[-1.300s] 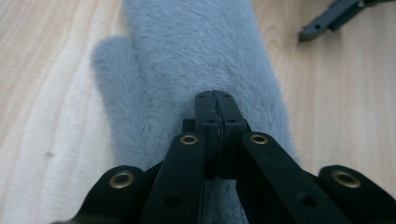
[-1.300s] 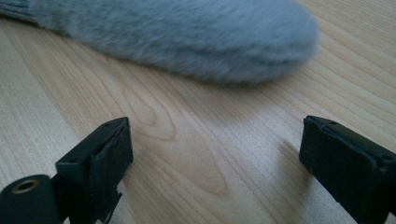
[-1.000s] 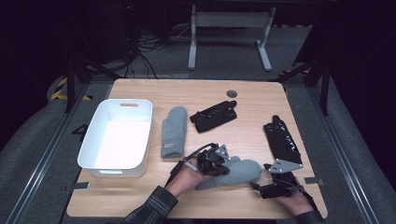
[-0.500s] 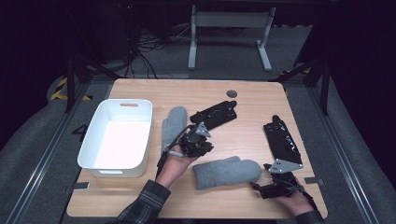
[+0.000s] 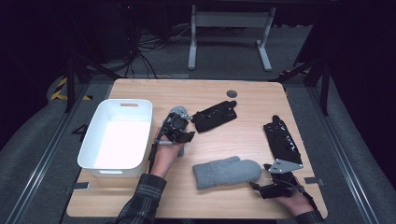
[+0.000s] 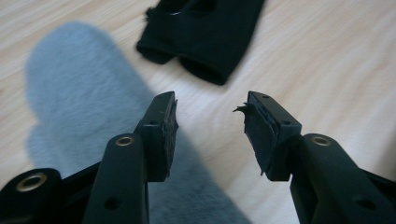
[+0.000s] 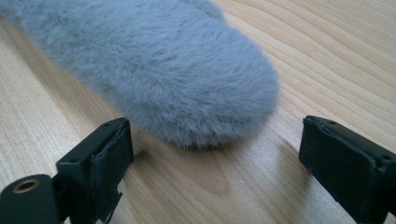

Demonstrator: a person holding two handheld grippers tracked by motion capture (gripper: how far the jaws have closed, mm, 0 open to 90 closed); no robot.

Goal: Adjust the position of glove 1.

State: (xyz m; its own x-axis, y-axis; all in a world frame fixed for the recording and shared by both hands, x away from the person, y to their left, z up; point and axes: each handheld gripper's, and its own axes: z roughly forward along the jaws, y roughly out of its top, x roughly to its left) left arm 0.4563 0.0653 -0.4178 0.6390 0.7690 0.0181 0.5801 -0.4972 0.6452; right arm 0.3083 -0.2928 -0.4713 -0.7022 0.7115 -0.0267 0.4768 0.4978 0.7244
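Near the table's front lies one grey fluffy mitten, its rounded tip just ahead of my right gripper. The right gripper stands open and wide, with nothing between its pads. A second grey mitten lies beside the white bin, mostly covered by the left hand. My left gripper hovers over it; its jaws have just been opening and nothing is between them. In the left gripper view the mitten is below my left gripper, and a black glove lies beyond.
A white bin stands at the table's left. One black glove lies mid-table just right of the left gripper, another black glove near the right edge. A small dark disc sits at the back.
The left hand left the front mitten and moved back and left to the mitten beside the bin, and its jaws opened. The front mitten and the right gripper stayed put.
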